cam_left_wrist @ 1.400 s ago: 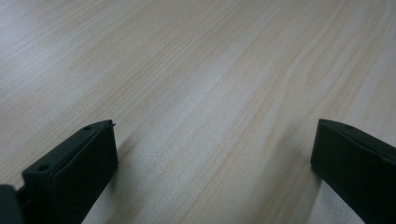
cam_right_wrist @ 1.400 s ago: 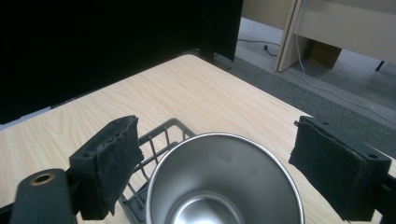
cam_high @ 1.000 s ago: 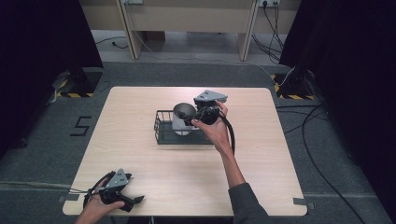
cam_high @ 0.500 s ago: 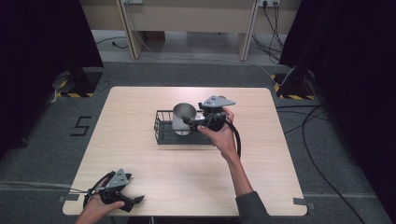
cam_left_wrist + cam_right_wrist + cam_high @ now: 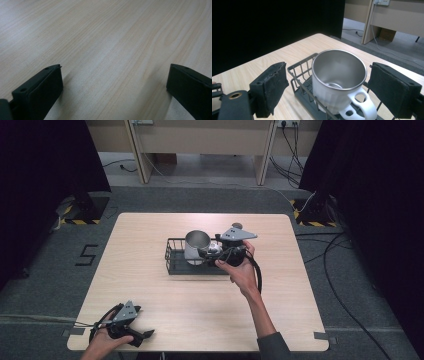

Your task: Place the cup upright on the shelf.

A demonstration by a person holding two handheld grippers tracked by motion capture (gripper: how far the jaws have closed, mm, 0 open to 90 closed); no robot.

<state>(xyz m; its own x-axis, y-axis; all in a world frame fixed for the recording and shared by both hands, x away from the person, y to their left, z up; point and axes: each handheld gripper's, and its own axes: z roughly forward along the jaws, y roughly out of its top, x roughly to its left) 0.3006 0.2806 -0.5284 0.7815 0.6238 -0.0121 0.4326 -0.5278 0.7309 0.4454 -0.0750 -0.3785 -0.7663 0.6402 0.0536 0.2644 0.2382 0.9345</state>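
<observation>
A steel mug with a white handle stands upright in a black wire basket at the middle of the table. In the right gripper view the mug sits between my two padded jaws, which stand wide apart and do not touch it. My right gripper is open, held level just right of the mug, pointing left at it. My left gripper rests low at the table's near left corner. It is open over bare wood, with nothing between its jaws.
The wooden table is bare around the basket. The basket's wire wall rises in front of the mug. A black cable loops from the right gripper past the wrist. Desks and dark curtains stand beyond the table's far edge.
My right gripper has shifted a little to the right and toward me, away from the mug. The mug stays in the basket. The left gripper has not moved.
</observation>
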